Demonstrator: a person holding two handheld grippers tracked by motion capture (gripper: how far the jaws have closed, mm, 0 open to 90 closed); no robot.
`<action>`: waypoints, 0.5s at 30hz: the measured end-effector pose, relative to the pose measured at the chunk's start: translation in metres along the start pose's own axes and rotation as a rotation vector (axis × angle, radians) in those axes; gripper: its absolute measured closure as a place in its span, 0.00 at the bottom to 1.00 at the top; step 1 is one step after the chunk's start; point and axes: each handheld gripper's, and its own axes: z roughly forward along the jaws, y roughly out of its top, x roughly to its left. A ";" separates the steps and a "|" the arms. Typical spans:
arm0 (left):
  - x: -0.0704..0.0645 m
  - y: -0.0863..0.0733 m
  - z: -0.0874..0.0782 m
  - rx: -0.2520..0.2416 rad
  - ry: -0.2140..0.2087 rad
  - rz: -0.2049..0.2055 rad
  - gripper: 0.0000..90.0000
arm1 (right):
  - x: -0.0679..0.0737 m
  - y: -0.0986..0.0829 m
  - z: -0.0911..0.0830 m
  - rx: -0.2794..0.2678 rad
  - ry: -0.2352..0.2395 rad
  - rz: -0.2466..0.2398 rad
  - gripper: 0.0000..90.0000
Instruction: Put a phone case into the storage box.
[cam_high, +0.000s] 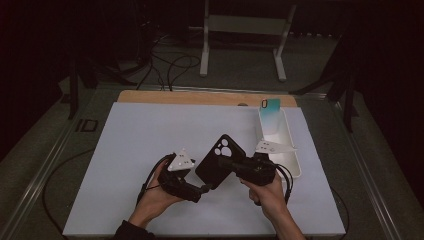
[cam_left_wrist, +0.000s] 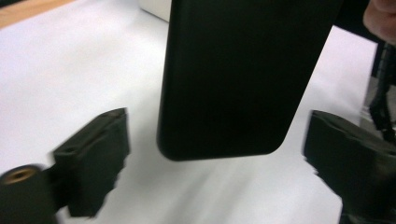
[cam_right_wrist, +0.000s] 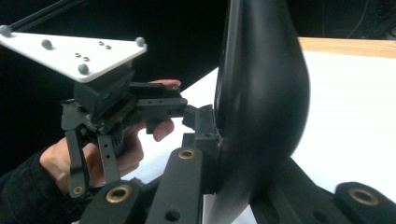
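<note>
Black glossy phone case with camera cut-outs (cam_high: 220, 160) raised off white table mat (cam_high: 125, 150), near mat centre. Right gripper (cam_high: 226, 164) at 3 o'clock clamps case edge. Left gripper (cam_high: 205, 189) at 7 o'clock, jaws wide, straddling case's lower end (cam_left_wrist: 243, 79) without touching.

1. Black phone case (cam_high: 220, 161): smooth matt plastic with a faint sheen
2. Table (cam_high: 200, 97): wood edge under matt white sheet (cam_high: 140, 150)
3. White tray (cam_high: 289, 145): smooth plastic
</note>
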 end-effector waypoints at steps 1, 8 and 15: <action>0.000 0.000 0.000 0.000 0.000 0.000 0.02 | 0.000 0.000 0.000 0.000 0.000 0.000 0.95; -0.004 0.002 0.002 -0.001 -0.044 0.012 0.00 | 0.008 0.000 0.004 0.023 0.057 -0.058 0.95; -0.007 -0.001 0.001 -0.019 -0.097 0.041 0.18 | 0.016 0.001 0.006 0.029 0.111 -0.119 0.95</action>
